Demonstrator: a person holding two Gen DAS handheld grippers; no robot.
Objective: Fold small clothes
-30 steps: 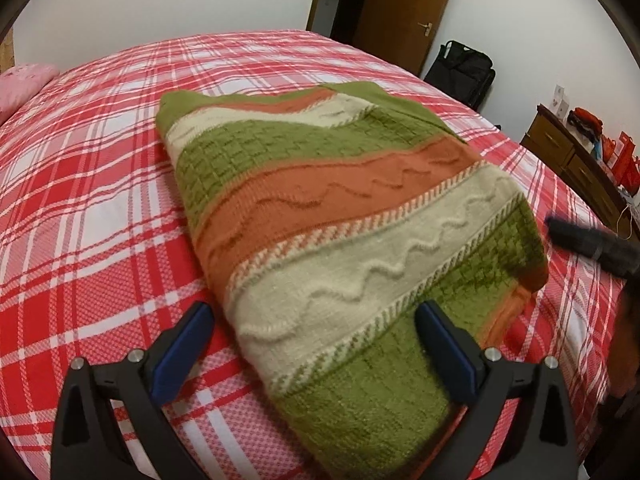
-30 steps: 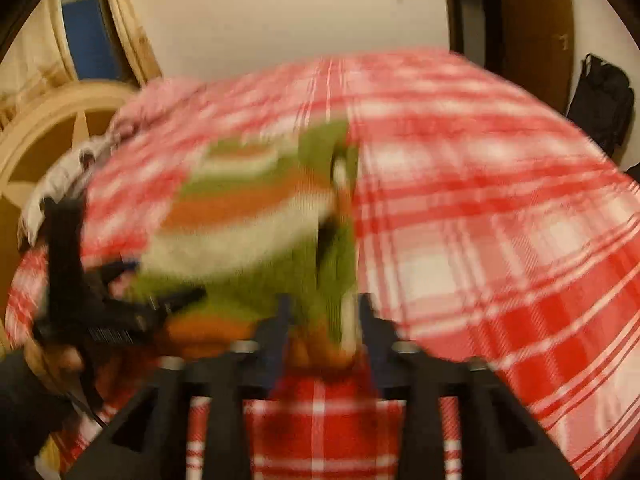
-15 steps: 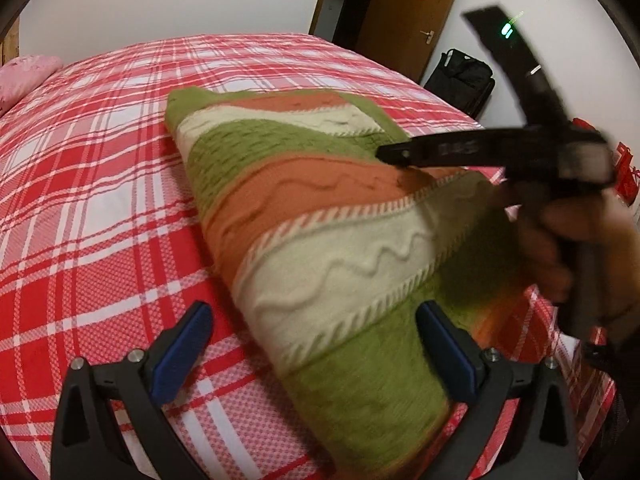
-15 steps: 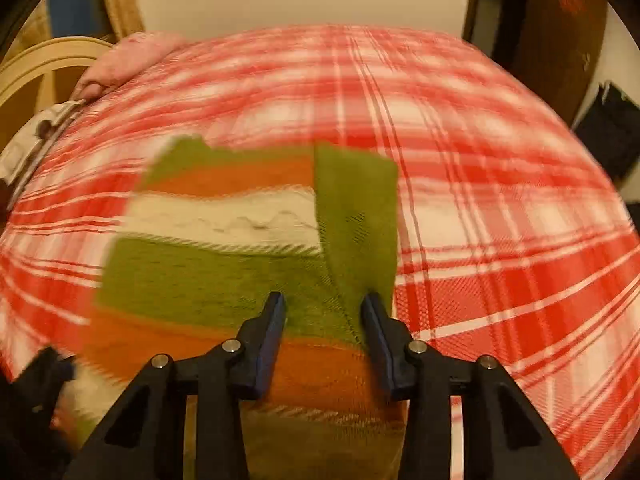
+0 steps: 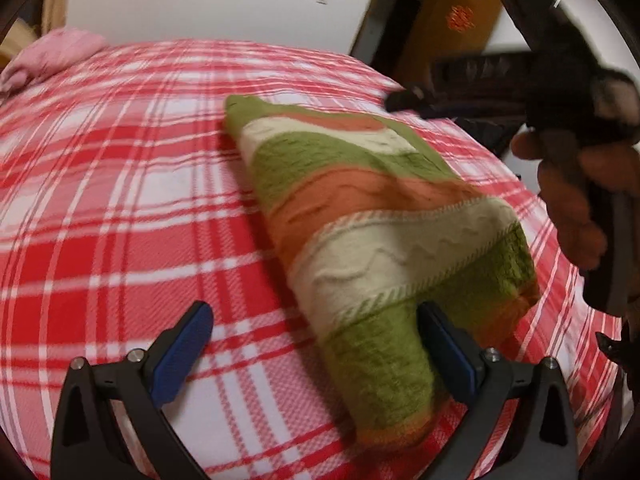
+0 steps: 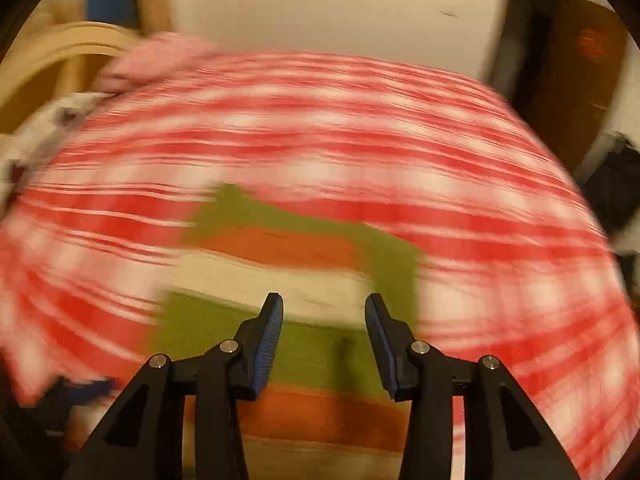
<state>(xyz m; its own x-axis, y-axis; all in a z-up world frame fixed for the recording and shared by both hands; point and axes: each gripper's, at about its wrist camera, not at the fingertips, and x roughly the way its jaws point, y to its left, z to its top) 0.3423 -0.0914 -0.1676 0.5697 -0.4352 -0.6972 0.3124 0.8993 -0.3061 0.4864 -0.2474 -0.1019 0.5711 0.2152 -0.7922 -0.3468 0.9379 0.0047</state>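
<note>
Lying folded on the plaid bed (image 5: 120, 184), the striped knit sweater (image 5: 360, 216) has its near green hem between the spread left tongs (image 5: 316, 344), probably lined up for a grip there. Right tongs (image 6: 324, 320) hover farther over it, parted and empty. Beyond, a red emblem (image 5: 460, 18) on the door is too blurred to read.

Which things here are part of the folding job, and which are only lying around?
Job: striped knit sweater; left claw; right claw.
Lying around: pink pillow; black bag; plaid bedspread, only the work surface.
</note>
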